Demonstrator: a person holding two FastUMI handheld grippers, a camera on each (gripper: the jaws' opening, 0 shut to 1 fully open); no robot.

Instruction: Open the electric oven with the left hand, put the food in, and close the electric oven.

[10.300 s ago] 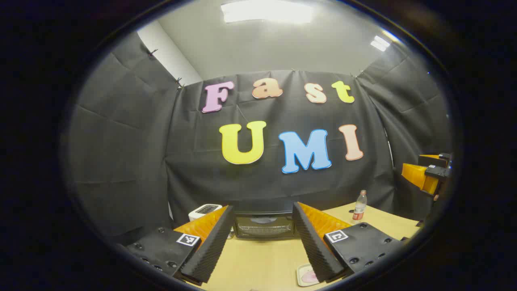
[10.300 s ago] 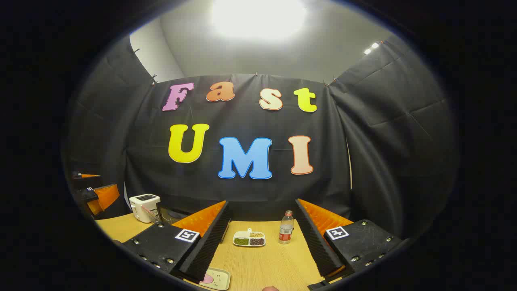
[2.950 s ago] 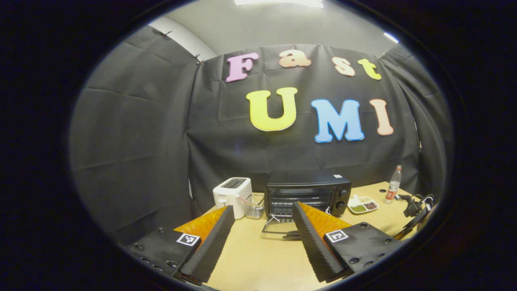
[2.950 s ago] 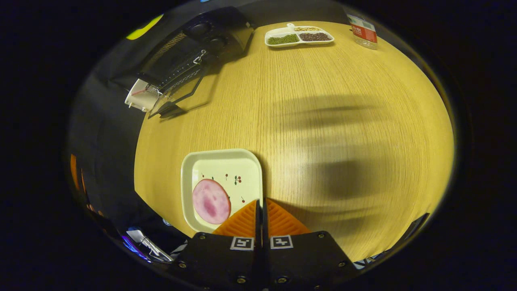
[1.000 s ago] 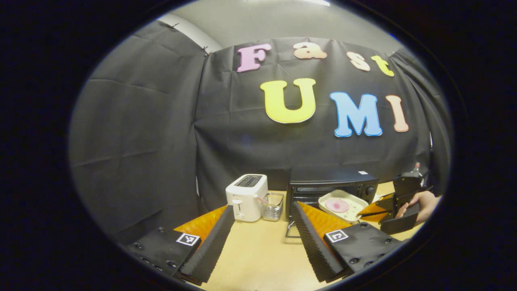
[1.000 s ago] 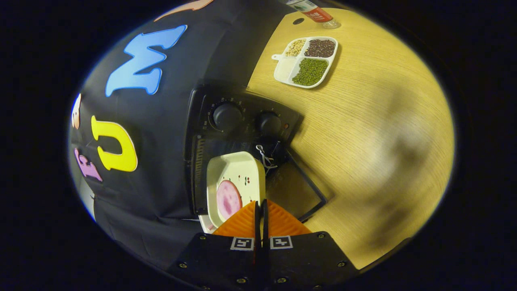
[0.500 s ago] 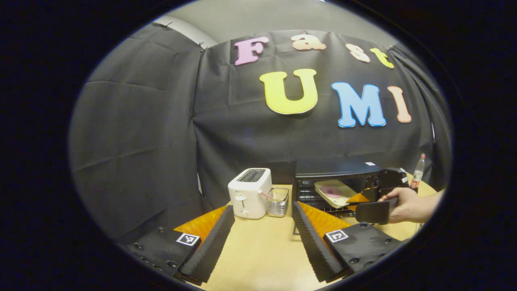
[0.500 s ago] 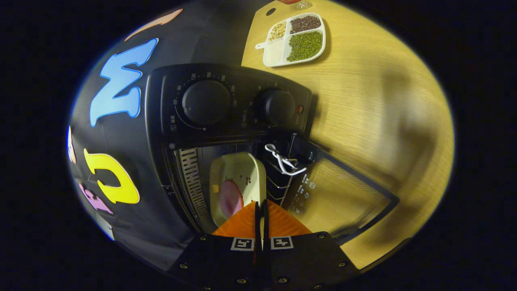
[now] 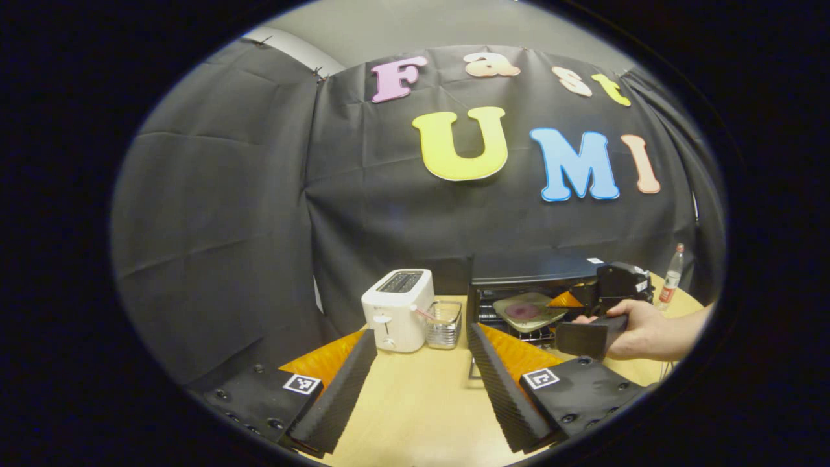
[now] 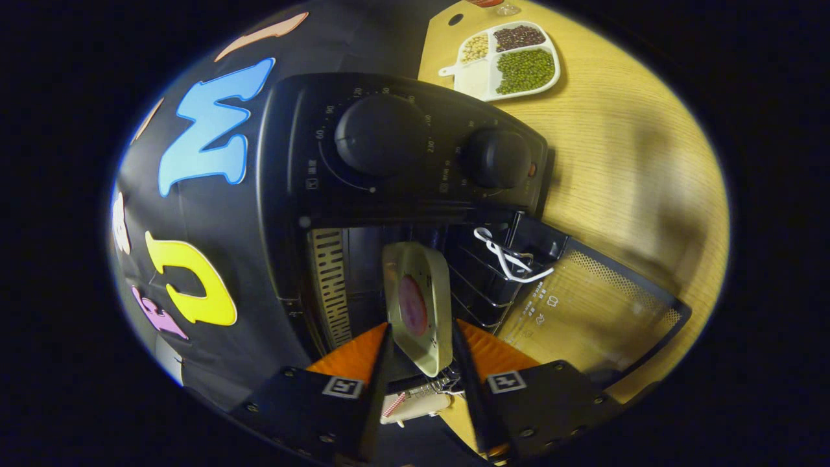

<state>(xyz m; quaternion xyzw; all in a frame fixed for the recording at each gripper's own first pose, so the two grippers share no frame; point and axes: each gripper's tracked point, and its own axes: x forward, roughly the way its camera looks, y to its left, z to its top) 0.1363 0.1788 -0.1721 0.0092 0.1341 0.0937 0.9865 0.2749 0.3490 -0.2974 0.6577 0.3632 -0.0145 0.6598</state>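
Toaster (image 9: 397, 309) beside open oven (image 9: 526, 285)

Black cloth wall (image 9: 214, 214) hangs creased behind and to the left of the light wood-grain worktop (image 9: 415, 402), pinned at its top edge. Above the cloth a pale grey ceiling (image 9: 415, 29); a white wall strip (image 9: 292, 45) shows at the upper left corner. Soft shadows fall across the worktop (image 10: 622, 162).

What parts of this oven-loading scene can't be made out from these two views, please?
- Right gripper view: whether the plate sits on the oven rack; the plate hides it.
- Left gripper view: right gripper fingertips, behind the hand.
- Bottle label: too small.
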